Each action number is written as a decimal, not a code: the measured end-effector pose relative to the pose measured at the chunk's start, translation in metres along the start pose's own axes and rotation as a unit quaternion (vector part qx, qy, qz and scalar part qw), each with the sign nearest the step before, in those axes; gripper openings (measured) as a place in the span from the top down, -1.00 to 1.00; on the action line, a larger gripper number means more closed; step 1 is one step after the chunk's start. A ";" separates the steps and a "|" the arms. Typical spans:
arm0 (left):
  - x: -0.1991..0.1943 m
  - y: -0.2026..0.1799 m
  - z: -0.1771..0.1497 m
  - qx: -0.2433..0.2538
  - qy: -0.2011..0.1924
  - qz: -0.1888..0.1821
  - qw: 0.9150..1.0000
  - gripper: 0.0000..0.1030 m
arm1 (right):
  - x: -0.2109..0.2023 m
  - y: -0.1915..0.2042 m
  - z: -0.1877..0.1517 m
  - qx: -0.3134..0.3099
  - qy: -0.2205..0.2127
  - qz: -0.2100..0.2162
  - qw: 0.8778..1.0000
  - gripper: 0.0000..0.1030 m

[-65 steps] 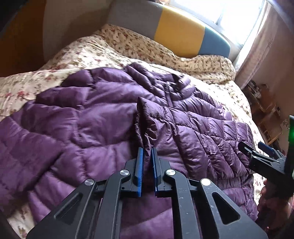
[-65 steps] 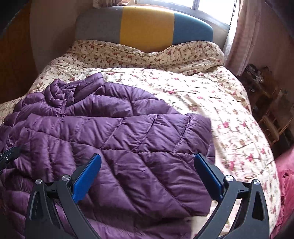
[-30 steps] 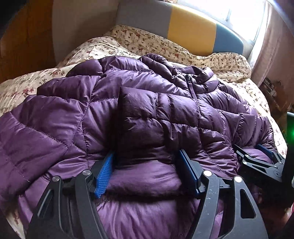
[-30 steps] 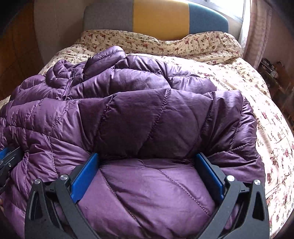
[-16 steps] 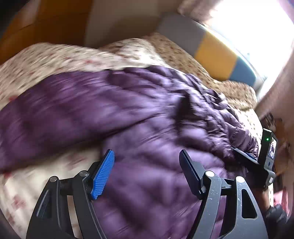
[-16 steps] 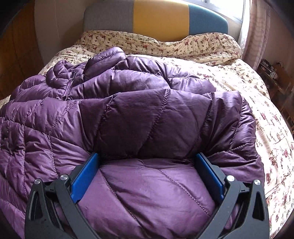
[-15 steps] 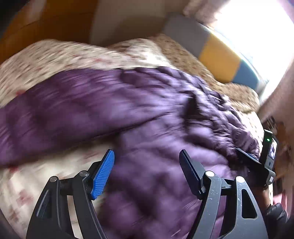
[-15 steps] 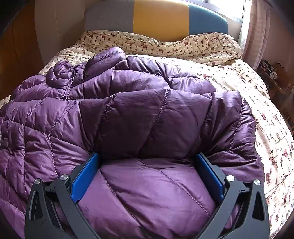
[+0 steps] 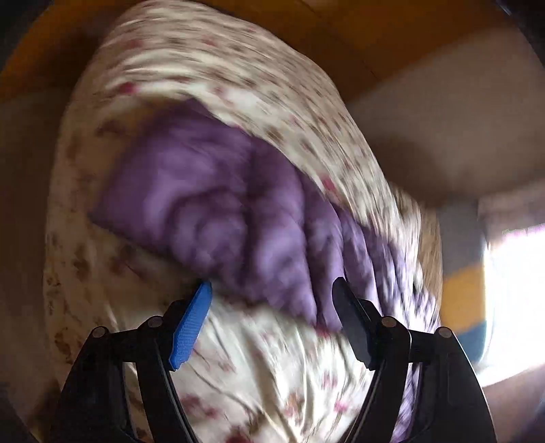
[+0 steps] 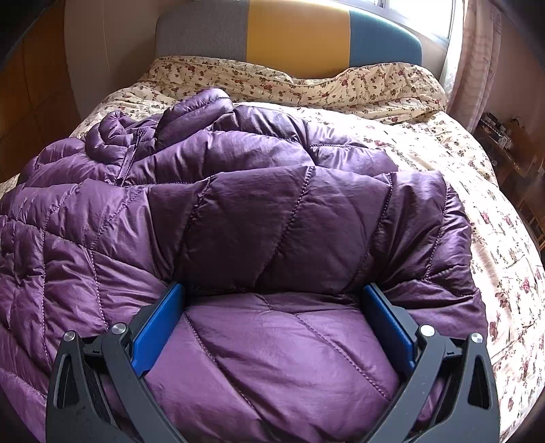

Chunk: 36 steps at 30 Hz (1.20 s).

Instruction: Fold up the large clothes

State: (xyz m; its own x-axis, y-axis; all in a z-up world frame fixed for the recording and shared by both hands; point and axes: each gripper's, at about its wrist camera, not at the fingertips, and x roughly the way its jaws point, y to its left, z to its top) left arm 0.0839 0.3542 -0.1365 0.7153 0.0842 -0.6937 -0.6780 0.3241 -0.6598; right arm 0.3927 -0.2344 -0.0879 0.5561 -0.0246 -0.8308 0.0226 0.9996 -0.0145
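A purple quilted down jacket lies folded over on the flowery bed cover. My right gripper stands open and wide, its blue pads pushed down into the jacket's near fold, which bulges up between them. The left wrist view is rolled and blurred by motion. There my left gripper is open over the bed cover, just short of the jacket's outer edge. Nothing is gripped in it.
A grey, yellow and blue headboard stands at the far end of the bed, with a bright window and a pink curtain to its right. A cluttered shelf is beside the bed on the right. Brown wood panelling lines the left side.
My left gripper has let the jacket go, swept away sideways to its outer edge and rolled over, staying open. The right gripper has kept still on the fold.
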 end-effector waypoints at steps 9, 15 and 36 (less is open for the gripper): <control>0.008 -0.002 0.027 0.021 -0.024 0.049 0.998 0.71 | 0.000 0.000 0.000 0.000 0.000 -0.001 1.000 -0.97; 0.014 -0.061 0.024 0.136 -0.037 0.032 0.990 0.75 | -0.002 -0.001 0.000 -0.002 0.000 -0.002 1.000 -0.97; 0.128 -0.331 -0.205 0.383 0.192 -0.197 0.882 0.87 | 0.000 -0.003 0.000 0.003 0.001 0.005 1.000 -0.97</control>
State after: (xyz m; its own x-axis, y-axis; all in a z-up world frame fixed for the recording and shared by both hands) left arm 0.3648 0.0647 -0.0663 0.6607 -0.4541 -0.5977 0.0282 0.8107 -0.5847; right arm 0.3923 -0.2372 -0.0878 0.5553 -0.0152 -0.8315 0.0224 0.9997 -0.0033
